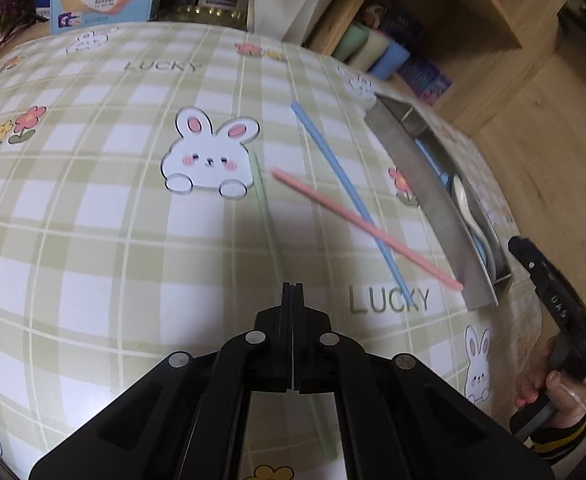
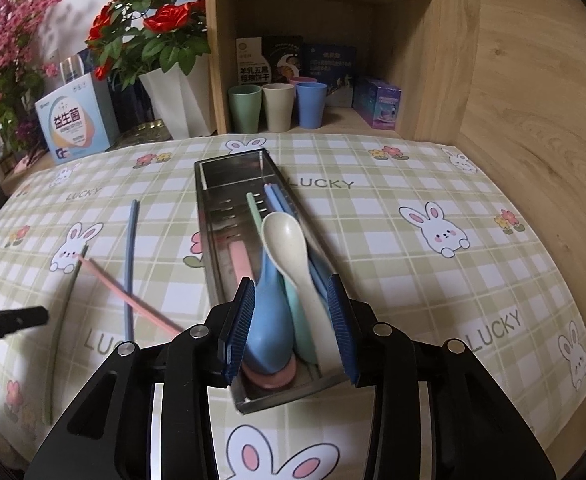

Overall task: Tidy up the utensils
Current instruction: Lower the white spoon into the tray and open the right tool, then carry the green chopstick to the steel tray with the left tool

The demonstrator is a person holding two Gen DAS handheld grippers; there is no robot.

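Note:
A steel tray (image 2: 213,216) lies lengthwise on the checked cloth. In it are a beige spoon (image 2: 283,240) on top, a blue spoon (image 2: 269,320), a green spoon (image 2: 303,320) and some chopsticks. My right gripper (image 2: 291,280) hovers over the tray's near end, open; the spoons show between its blue pads (image 2: 239,320), untouched. Left of the tray, a blue chopstick (image 1: 345,184), a pink chopstick (image 1: 365,228) and a green chopstick (image 1: 267,216) lie on the cloth. The pink one crosses the blue one. My left gripper (image 1: 293,286) is shut and empty, just above the green chopstick.
A wooden shelf unit behind the tray holds three cups (image 2: 277,106) and several boxes. A white vase of red flowers (image 2: 177,96) and a light-blue box (image 2: 75,120) stand at the back left. A wooden wall (image 2: 533,120) bounds the table on the right.

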